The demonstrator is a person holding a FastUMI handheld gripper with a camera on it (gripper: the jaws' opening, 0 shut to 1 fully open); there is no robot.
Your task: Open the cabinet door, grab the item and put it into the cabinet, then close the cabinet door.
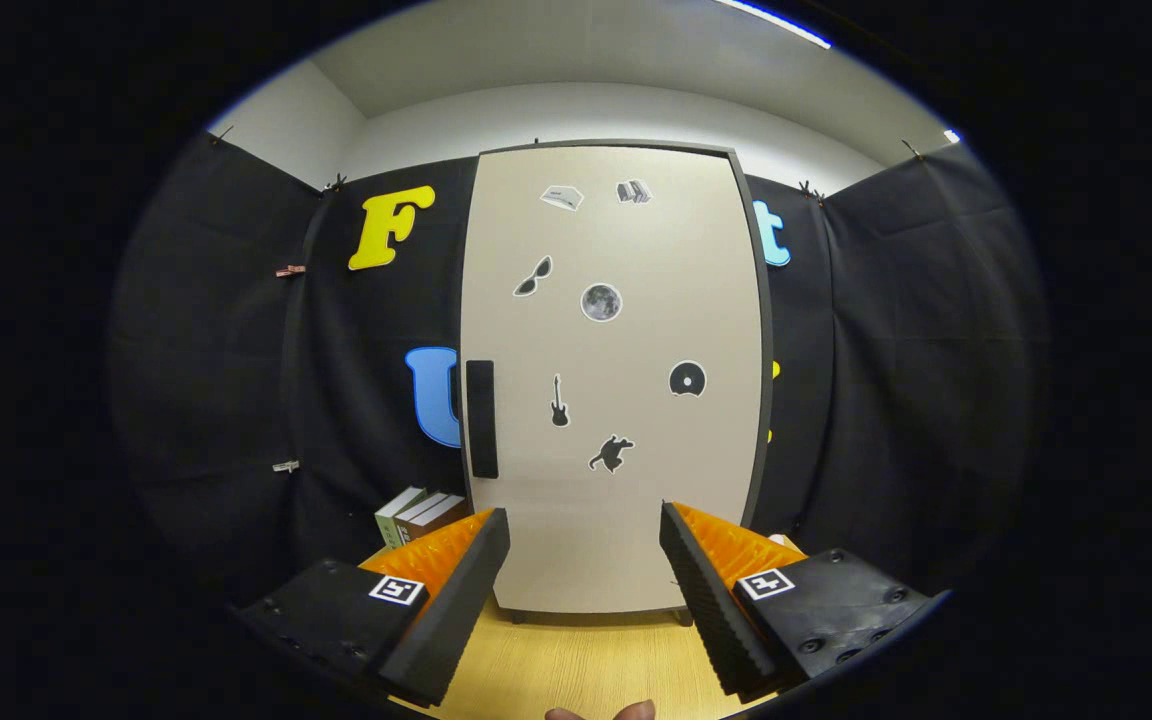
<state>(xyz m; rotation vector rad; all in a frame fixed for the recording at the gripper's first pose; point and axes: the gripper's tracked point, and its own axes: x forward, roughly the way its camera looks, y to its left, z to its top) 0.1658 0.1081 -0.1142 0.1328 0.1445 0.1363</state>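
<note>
Beyond the gripper [584, 535], whose fingers are standing apart and gripping nothing, the cabinet door [616, 400] is sitting shut with boxes [418, 514] lying beside its handle [480, 418], fitting either a job ahead or one finished.

Black cloth [896, 380] hangs as the booth's wall on three sides, pinned along its top edge by small clips [335, 183] — two more clips [288, 271] sit lower on the left panel. Above the cloth a plain white room wall [616, 115] rises to a pale ceiling [556, 50], where a bright strip light [776, 22] glows at the upper right. Below, a light wooden tabletop with a fine grain [586, 665] spreads forward — lit evenly, with soft shadow beneath the furniture standing on it.
</note>
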